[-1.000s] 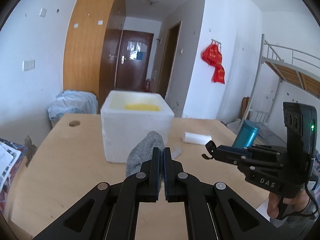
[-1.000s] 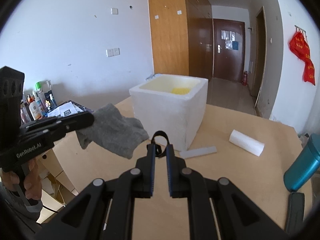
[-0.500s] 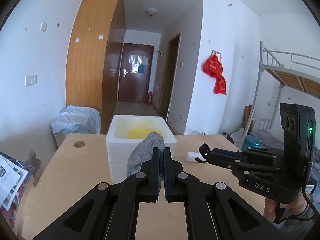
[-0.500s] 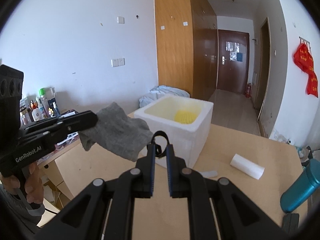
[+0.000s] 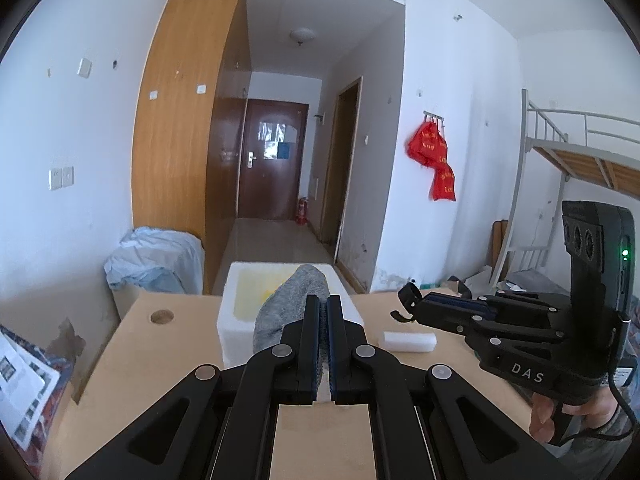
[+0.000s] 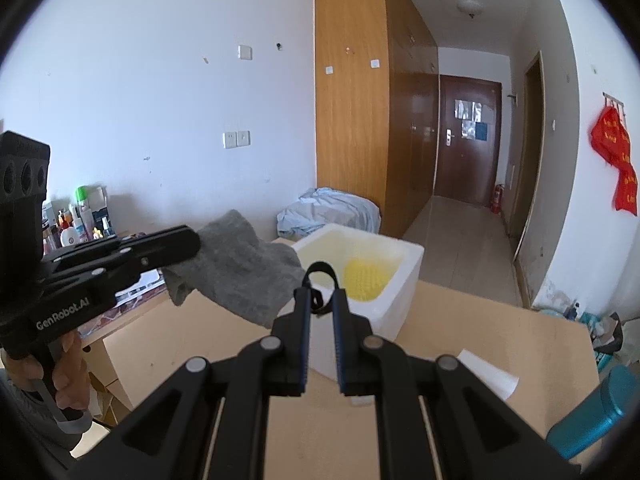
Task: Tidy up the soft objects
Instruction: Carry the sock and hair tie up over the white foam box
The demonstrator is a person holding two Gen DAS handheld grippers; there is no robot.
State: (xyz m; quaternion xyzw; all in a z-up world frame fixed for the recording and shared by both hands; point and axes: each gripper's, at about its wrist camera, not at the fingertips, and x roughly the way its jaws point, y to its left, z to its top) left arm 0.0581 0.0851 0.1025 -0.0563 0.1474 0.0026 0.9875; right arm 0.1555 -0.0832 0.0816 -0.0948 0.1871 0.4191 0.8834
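**Grey sock held above the counter, black loop pinched in the other tongs**

A grey sock is gripped by the left tongs, whose jaws are seen pressed together on the fabric. In the right wrist view the sock is shown hanging clear of the counter, draped from the tip of the left tongs and spread out to the left of the white foam box. In the left wrist view the same sock is seen rising in front of the foam box, so that part of the box opening is covered by it.

The right tongs are nearly closed, and a small black loop is pinched between their tips. From the left wrist view the right tongs are seen from the side, held above the counter to the right of the box, with the loop curling from their end. Each tool is held by a hand: the right hand below its handle, the left hand likewise.

A yellow item is seen lying on the bottom of the open box. A white roll is lying on the counter to the right of the box, and a teal bottle is visible at the counter's right edge.
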